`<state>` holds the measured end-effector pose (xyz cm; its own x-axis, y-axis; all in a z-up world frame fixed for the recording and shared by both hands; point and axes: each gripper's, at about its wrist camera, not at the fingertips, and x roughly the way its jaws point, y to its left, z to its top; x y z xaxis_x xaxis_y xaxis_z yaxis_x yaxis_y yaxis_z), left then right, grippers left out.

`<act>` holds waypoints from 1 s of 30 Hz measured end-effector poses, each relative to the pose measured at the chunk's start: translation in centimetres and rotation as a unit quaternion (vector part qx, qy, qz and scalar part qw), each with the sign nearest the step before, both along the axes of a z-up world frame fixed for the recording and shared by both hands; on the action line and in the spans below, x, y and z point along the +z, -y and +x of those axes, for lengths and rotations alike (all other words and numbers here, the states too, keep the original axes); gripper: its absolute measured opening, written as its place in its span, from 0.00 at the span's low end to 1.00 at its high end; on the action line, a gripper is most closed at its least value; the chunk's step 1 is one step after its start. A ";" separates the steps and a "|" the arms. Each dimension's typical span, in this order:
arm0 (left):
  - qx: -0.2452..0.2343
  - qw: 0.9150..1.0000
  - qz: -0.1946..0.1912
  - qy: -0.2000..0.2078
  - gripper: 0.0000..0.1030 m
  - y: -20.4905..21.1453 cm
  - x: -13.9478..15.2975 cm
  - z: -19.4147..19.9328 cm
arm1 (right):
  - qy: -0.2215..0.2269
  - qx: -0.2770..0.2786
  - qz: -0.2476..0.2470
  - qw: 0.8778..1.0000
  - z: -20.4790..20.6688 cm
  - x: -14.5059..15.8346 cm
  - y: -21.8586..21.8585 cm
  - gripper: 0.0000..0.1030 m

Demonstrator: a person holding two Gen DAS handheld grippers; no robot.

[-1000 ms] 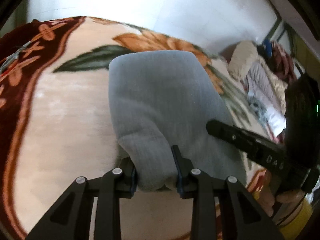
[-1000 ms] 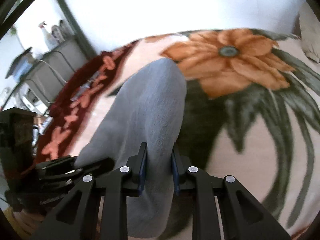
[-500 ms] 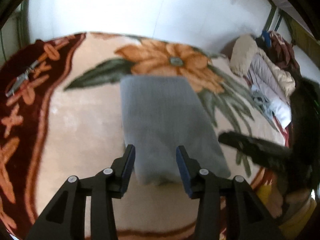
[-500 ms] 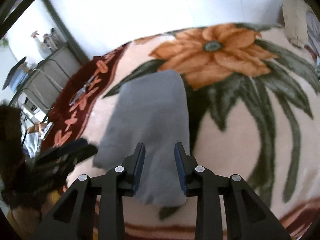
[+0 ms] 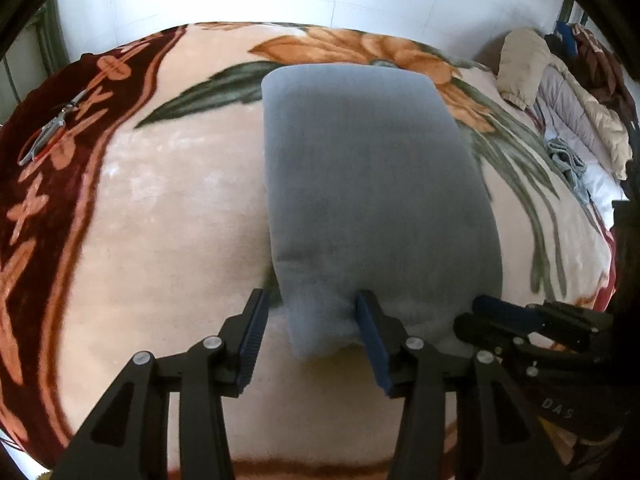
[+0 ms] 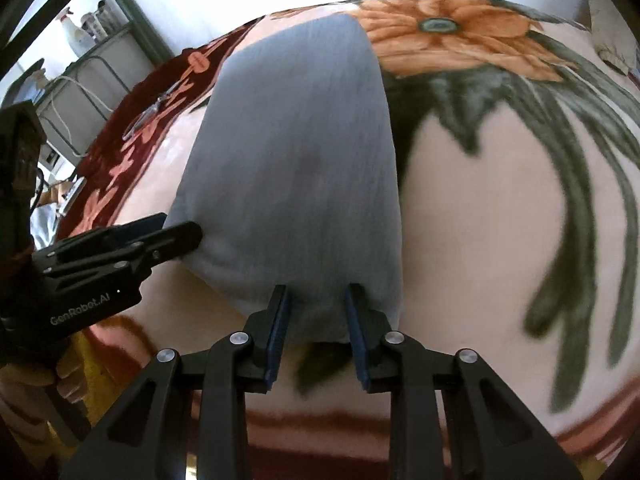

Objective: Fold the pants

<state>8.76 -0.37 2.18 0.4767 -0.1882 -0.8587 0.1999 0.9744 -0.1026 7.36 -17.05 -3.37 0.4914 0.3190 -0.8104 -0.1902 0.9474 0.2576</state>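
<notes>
The grey pants (image 5: pixel 372 184) lie folded into a rectangle on the floral blanket (image 5: pixel 172 216); they also show in the right wrist view (image 6: pixel 296 160). My left gripper (image 5: pixel 310 312) is open, its jaws astride the near left corner of the fold. My right gripper (image 6: pixel 316 304) is open at the near right corner, with the cloth edge between its jaws. The right gripper also shows in the left wrist view (image 5: pixel 492 312), and the left gripper in the right wrist view (image 6: pixel 176 232).
Scissors (image 5: pixel 50 128) lie on the dark red border at the far left. A pile of clothes and bedding (image 5: pixel 568 116) sits at the far right. A metal rack with bottles (image 6: pixel 84 64) stands beyond the bed's left side.
Both grippers let go of the pants' near edge and opened. They pulled back and up, then came close to the folded edge again.
</notes>
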 end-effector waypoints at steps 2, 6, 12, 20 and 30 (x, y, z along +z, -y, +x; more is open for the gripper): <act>0.002 1.000 0.001 0.003 0.48 0.0 0.3 -0.4 | 0.001 -0.002 -0.003 1.000 -0.2 0.4 -0.1 0.27; 0.010 1.000 0.006 0.002 0.47 0.1 1.3 -1.1 | 0.010 -0.012 -0.010 1.000 -1.2 1.7 -0.3 0.29; 0.015 1.000 -0.008 0.006 0.59 0.5 3.4 -3.3 | 0.047 -0.015 -0.042 0.998 -3.6 4.2 -0.9 0.35; 0.014 1.000 -0.006 0.005 0.75 1.9 4.4 -5.7 | 0.109 -0.034 -0.072 0.991 -7.0 6.0 -1.2 0.44; 0.068 0.997 0.009 -0.019 0.85 1.5 2.9 -6.9 | 0.122 -0.038 -0.083 0.988 -8.4 4.7 -0.8 0.44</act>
